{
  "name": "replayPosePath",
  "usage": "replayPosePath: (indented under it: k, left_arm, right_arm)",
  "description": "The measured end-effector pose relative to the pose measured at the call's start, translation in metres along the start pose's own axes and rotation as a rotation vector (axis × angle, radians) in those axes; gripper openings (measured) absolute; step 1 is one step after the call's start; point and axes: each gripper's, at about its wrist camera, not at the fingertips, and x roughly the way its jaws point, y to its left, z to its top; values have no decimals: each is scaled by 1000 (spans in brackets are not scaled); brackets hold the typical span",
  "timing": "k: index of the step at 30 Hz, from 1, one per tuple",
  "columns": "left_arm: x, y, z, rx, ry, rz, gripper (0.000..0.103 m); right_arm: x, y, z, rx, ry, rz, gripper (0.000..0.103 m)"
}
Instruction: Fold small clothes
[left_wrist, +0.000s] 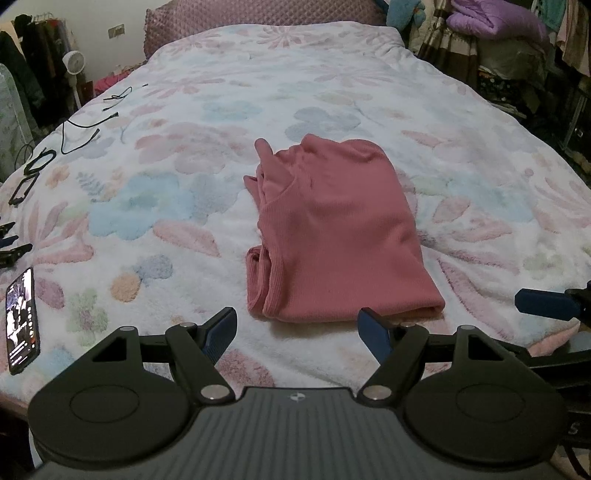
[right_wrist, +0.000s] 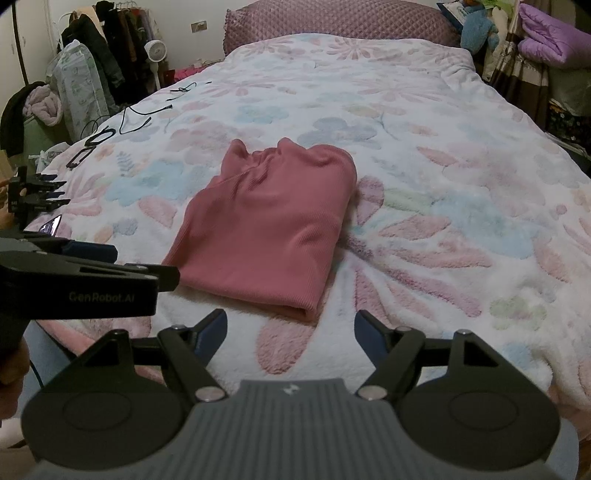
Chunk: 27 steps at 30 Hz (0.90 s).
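A pink ribbed garment (left_wrist: 332, 229) lies folded into a rough rectangle on the flowered bedspread (left_wrist: 177, 206), with a sleeve end sticking out at its far left corner. My left gripper (left_wrist: 297, 332) hovers just short of its near edge, open, nothing between its blue-padded fingers. In the right wrist view the same pink garment (right_wrist: 269, 225) lies ahead and slightly left. My right gripper (right_wrist: 290, 332) is open and empty, near the garment's front right corner. The left gripper's body (right_wrist: 74, 273) shows at the left of that view.
A phone (left_wrist: 22, 321) with a lit screen lies at the bed's left edge. Black cables (left_wrist: 77, 133) and clips (left_wrist: 26, 184) lie further up that side. A quilted headboard (right_wrist: 332, 22), a fan (right_wrist: 155, 51), hanging clothes and piled bedding surround the bed.
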Motion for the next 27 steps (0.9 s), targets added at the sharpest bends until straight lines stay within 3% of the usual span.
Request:
replayPosePath:
  k: [9,16,27]
  left_arm:
    - [-1,-1,-1,14,-2,8,87]
    - [-2,0,0,22,-7,1,79]
    - [-6,-1,0,25,-33,19,79]
  right_arm:
    - [0,-1,0,0,-4,-3,72]
    - [0,-2,0,-1,-7,-3,72]
    - [-1,-3,0,2,-16,-10,72]
